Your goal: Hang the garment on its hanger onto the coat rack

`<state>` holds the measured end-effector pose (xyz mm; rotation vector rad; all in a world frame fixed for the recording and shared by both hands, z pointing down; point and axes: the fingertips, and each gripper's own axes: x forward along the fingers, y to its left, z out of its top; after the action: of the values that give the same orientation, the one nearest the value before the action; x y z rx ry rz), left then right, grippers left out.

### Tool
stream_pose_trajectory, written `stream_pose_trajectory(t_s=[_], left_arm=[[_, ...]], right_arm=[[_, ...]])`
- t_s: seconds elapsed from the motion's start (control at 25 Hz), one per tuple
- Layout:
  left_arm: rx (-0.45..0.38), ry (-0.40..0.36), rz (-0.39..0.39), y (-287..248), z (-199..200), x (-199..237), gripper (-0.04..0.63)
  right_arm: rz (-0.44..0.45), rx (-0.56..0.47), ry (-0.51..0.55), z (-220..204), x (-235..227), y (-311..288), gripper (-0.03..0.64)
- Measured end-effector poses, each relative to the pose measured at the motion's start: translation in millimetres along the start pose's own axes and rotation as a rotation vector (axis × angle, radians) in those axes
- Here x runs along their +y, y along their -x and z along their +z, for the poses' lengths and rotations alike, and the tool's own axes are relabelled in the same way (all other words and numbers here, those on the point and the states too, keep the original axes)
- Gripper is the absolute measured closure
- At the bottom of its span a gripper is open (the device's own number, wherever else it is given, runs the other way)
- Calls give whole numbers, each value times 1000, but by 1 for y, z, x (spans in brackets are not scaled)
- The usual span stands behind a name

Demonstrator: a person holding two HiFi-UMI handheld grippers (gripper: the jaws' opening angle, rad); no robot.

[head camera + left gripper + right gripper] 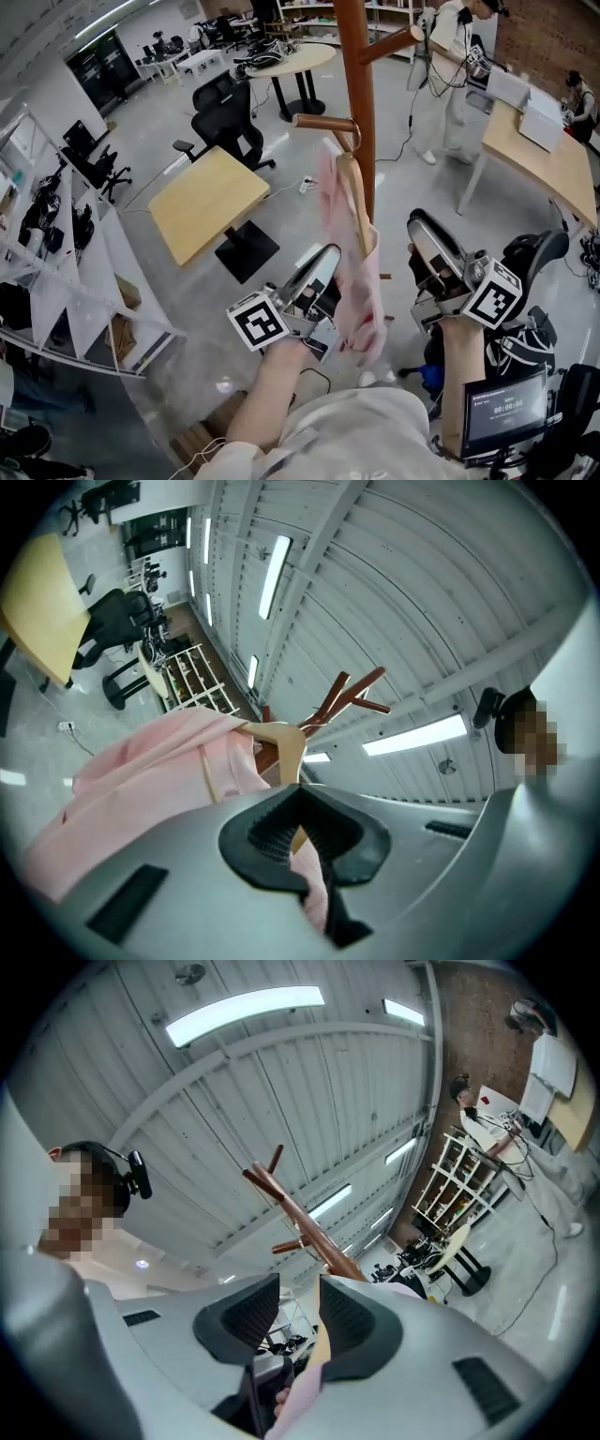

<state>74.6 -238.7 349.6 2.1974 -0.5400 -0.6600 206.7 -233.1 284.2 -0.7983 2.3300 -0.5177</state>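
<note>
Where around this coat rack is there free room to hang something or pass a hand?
Free: the upper peg right of the pole is bare; open floor lies between the square table and the pole. Crowded: the lower peg, where the hanger and pink garment hang, flanked by the left gripper and right gripper.

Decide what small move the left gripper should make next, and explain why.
Probably lift the left gripper slightly toward the peg so the hook settles over it. Its jaws are shut on the wooden hanger and pink garment. The hook sits right at the peg, but whether it has caught is unclear. The right gripper is open and empty.
</note>
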Motion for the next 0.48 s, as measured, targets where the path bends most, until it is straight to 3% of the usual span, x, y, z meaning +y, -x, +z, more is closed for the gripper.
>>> stream_pose_trajectory(t_s=[0.2, 0.48], left_arm=[[-33, -174, 25, 37, 26, -30, 589], [-187, -322, 138, 146, 78, -57, 589]], right_arm=[[78, 45, 129, -7, 62, -33, 479], [333, 164, 78, -83, 145, -103, 479]])
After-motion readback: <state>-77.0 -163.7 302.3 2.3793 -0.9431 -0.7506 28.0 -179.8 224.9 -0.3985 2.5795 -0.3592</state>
